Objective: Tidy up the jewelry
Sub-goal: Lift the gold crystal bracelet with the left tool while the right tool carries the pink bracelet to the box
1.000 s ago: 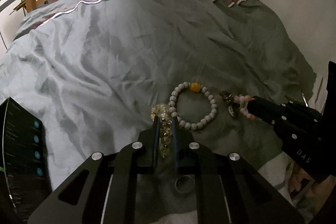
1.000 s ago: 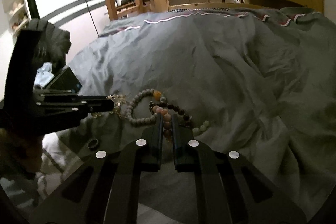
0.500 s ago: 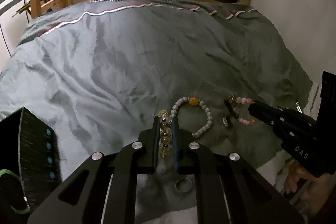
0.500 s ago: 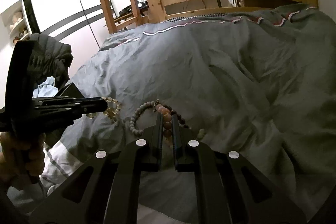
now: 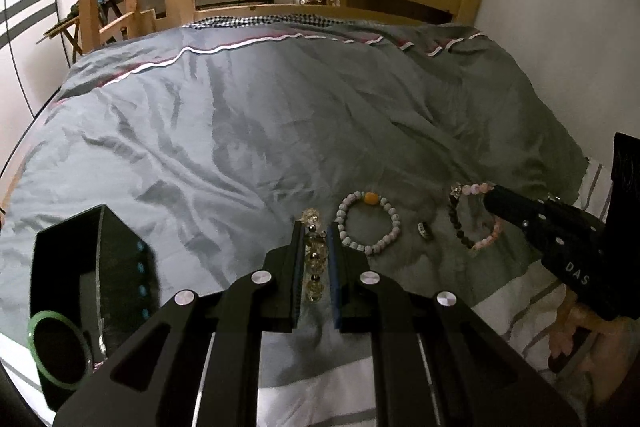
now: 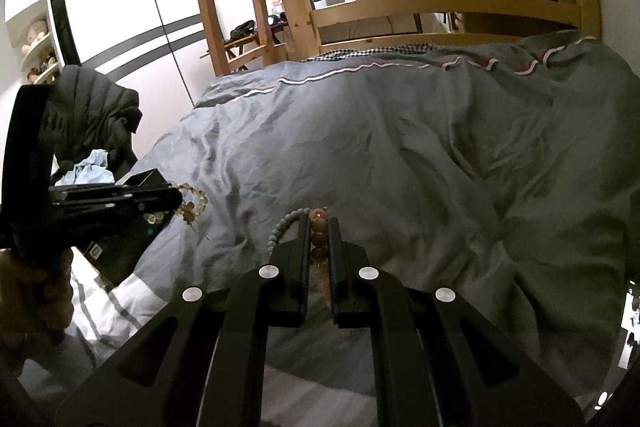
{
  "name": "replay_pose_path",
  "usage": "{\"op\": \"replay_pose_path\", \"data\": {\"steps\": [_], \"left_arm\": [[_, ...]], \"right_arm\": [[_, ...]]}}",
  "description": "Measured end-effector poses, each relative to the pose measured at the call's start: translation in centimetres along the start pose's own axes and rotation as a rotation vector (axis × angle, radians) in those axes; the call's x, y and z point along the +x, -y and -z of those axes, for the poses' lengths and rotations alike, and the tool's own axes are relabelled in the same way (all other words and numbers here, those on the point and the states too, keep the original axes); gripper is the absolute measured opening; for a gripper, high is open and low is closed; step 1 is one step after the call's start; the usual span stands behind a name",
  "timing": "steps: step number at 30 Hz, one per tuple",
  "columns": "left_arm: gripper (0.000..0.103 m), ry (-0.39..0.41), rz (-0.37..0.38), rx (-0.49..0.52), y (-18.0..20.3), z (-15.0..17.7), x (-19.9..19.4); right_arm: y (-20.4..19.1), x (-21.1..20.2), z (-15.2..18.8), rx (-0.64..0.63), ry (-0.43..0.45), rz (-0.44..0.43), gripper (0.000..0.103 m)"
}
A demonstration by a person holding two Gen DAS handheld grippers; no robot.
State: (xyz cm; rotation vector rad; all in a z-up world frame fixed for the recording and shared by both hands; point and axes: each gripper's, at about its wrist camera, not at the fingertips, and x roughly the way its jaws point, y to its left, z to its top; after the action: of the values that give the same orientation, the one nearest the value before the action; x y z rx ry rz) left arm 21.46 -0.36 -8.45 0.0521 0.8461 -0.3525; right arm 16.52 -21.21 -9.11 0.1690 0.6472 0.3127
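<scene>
Pinching a clear bead bracelet (image 5: pixel 313 259), the left gripper (image 5: pixel 314 243) hangs over the grey quilt (image 5: pixel 240 131); at three o'clock, the right gripper (image 6: pixel 319 239) clamps a pink bead bracelet (image 6: pixel 319 227). Both strands look light, floppy, best held mid-strand.

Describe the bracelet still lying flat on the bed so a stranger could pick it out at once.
Start from the grey duvet and go to its near edge, just ahead of the left gripper. The white bead bracelet lies there as an open ring, with a small dark ring on its right. It alone has a single orange bead, and it alone is in neither gripper's fingers.
</scene>
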Motion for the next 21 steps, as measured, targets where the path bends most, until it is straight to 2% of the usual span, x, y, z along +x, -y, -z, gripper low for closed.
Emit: {"op": "replay_pose_path", "data": {"steps": [8, 21], "left_arm": [[0.010, 0.022, -0.011, -0.014, -0.9, 0.1, -2.5], [0.010, 0.047, -0.028, 0.001, -2.3, 0.0, -5.2]], "right_arm": [[-2.2, -2.3, -0.4, -0.036, -0.003, -0.002, 0.009], [-6.4, -3.9, -1.1, -0.043, -0.014, -0.080, 0.009]]}}
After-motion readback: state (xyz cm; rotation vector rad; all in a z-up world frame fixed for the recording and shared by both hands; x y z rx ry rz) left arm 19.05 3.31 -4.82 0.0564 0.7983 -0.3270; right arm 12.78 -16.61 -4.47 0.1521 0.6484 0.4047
